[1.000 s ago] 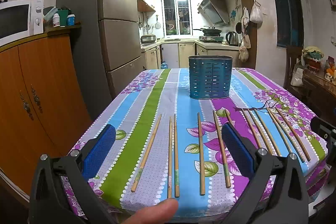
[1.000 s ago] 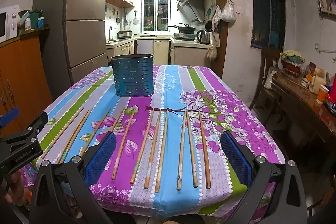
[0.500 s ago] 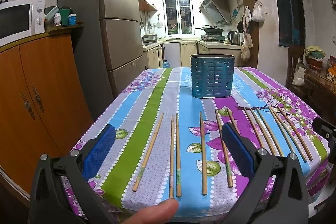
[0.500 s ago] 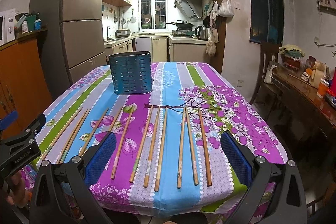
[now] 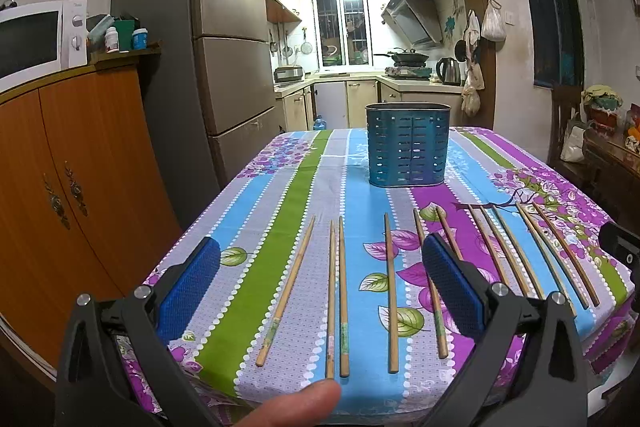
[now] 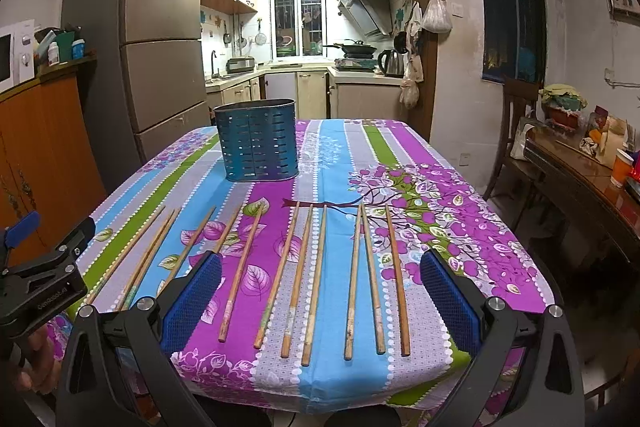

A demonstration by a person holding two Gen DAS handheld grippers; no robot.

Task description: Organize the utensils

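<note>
- Both tongs hang at the near edge of the tabletop (image 6: 460, 187); left tongs (image 5: 320, 291) and right tongs (image 6: 320, 303) are spread wide with nothing between the pads.
- Chopsticks (image 6: 316, 279) lie in a row just ahead, long axes running away from the tongs towards the holder (image 6: 258, 143).
- Each set of tongs has sticks directly below it.
- Holder stands upright beyond the row; its inside can't be seen.

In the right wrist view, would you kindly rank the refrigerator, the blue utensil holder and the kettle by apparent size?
1. Refrigerator
2. Blue utensil holder
3. Kettle

The kettle stands farthest away, so its true size against the holder is unsure.
</note>
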